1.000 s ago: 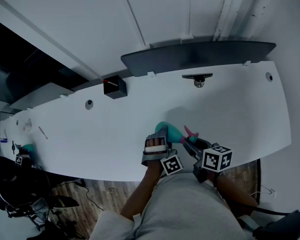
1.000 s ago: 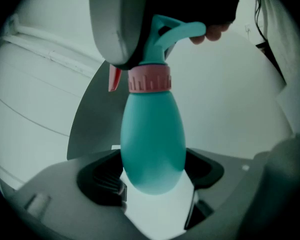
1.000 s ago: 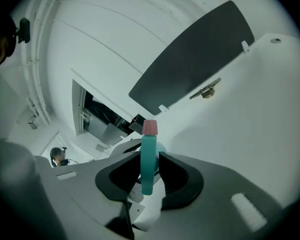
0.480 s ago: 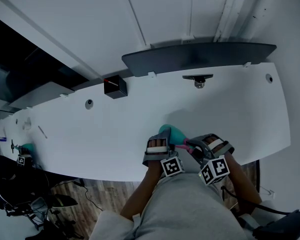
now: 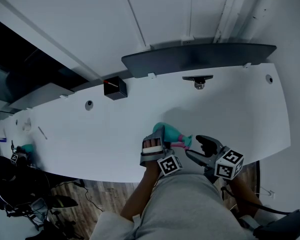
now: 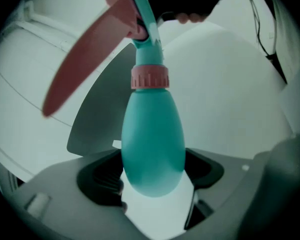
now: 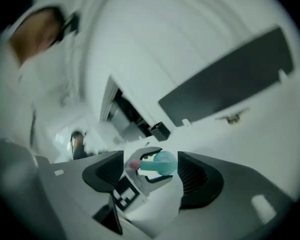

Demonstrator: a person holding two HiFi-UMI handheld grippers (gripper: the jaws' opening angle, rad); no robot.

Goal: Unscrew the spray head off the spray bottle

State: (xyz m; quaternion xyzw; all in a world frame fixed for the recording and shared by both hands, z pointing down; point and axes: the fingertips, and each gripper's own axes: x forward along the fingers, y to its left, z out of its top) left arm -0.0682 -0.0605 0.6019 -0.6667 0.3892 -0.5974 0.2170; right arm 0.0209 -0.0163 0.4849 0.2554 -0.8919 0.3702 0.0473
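Note:
In the left gripper view a teal spray bottle [image 6: 152, 139] sits bottom-first between the jaws of my left gripper [image 6: 151, 176], which is shut on its body. Its pink collar [image 6: 149, 77] and long pink trigger [image 6: 85, 64] point away from the camera. In the head view the bottle [image 5: 171, 132] lies tilted above the table's front edge, held by the left gripper [image 5: 162, 135]. The spray head [image 5: 183, 142] points right. My right gripper [image 5: 195, 147] hangs just right of it; its jaws have just been opening and nothing is between them. The right gripper view shows the bottle [image 7: 162, 163] beyond the open right gripper [image 7: 150, 176].
The white table [image 5: 240, 109] curves across the head view, its front edge close to the person's grey-shirted body. A black box [image 5: 115, 87] and a small mount [image 5: 198, 80] stand at the back, under a dark panel [image 5: 200, 54]. Another teal object [image 5: 26, 149] lies far left.
The right gripper was shut at the spray head half a second ago; it has let go, opened wide and drawn back to the right. The left gripper still holds the bottle, shifted slightly.

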